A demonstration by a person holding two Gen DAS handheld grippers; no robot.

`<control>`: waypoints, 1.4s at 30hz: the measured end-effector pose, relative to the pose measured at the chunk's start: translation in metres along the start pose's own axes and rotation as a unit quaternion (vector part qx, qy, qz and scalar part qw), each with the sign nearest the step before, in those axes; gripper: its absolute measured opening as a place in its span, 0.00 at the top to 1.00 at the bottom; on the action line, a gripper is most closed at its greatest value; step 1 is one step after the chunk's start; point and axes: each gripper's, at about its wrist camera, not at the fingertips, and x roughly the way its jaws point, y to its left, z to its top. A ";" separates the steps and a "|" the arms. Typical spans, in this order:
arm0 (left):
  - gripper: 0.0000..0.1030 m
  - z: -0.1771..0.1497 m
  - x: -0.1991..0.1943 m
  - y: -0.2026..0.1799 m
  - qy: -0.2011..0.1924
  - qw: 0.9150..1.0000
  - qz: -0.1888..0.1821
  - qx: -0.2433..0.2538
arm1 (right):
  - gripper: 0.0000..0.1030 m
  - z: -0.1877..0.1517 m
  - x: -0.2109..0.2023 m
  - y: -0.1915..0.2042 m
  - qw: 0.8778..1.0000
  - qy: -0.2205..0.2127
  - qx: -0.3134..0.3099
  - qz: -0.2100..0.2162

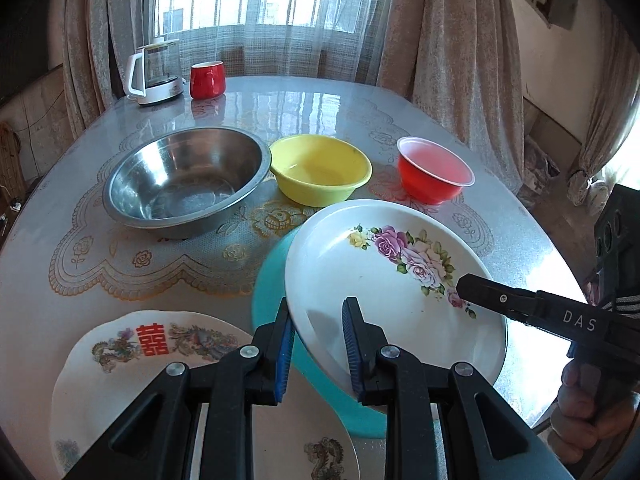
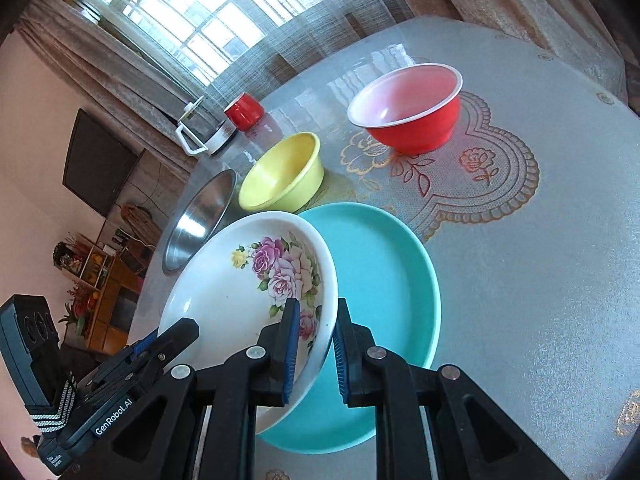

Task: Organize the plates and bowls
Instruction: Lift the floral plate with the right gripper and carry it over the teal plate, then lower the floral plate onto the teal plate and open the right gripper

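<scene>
floral plate (image 1: 384, 288) tilted over teal plate (image 2: 384, 280), table centre | left gripper (image 1: 318, 340) fingers astride its 7 o'clock rim, right gripper (image 2: 316, 344) at 4 o'clock; whether either pinches, cannot tell | risk: uneven pull slips plate, clattering down

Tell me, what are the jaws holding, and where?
Both grippers, left and right, hold the floral plate by its rim, on opposite sides, tilted over the teal plate.
</scene>
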 end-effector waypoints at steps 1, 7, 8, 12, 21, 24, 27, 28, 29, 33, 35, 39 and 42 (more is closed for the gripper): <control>0.77 0.000 0.003 -0.002 0.005 1.000 0.000 0.002 | 0.84 -0.001 0.000 -0.005 1.000 0.001 0.003 -0.003; 0.77 -0.004 0.018 -0.009 0.029 0.999 0.009 0.012 | 0.84 -0.004 0.003 -0.019 1.000 0.007 0.012 -0.010; 0.77 -0.004 0.020 -0.010 0.034 0.999 0.013 0.014 | 0.84 -0.003 0.005 -0.020 1.000 0.009 0.011 -0.012; 0.76 -0.007 0.026 -0.014 0.045 0.999 0.017 0.022 | 0.84 -0.006 0.009 -0.025 1.000 0.016 0.015 -0.021; 0.77 -0.008 0.027 -0.016 0.042 0.998 0.033 0.030 | 0.85 -0.008 0.011 -0.027 0.999 0.016 0.011 -0.032; 0.76 -0.007 0.025 -0.015 0.042 0.998 0.038 0.027 | 0.85 -0.008 0.011 -0.026 0.999 0.014 0.010 -0.033; 0.71 -0.006 0.020 -0.014 0.037 0.998 0.036 0.023 | 0.85 -0.008 0.012 -0.025 0.999 0.011 0.012 -0.033; 0.71 -0.005 0.018 -0.014 0.034 0.999 0.036 0.022 | 0.85 -0.009 0.012 -0.024 0.999 0.010 0.010 -0.037; 0.71 -0.005 0.016 -0.013 0.031 0.999 0.036 0.022 | 0.84 -0.009 0.013 -0.022 0.999 0.009 0.006 -0.039; 0.70 -0.005 0.007 -0.010 0.019 0.999 0.037 0.016 | 0.85 -0.009 0.013 -0.022 0.999 0.006 0.006 -0.040; 0.70 -0.007 0.003 -0.007 0.016 0.999 0.035 0.011 | 0.85 -0.009 0.013 -0.021 0.999 0.004 0.005 -0.044; 0.70 -0.011 -0.006 -0.001 0.007 0.999 0.036 0.003 | 0.86 -0.009 0.015 -0.017 0.999 0.003 -0.001 -0.049; 0.70 -0.014 -0.015 0.005 0.000 0.999 0.037 -0.007 | 0.86 -0.010 0.017 -0.013 0.998 0.003 -0.011 -0.057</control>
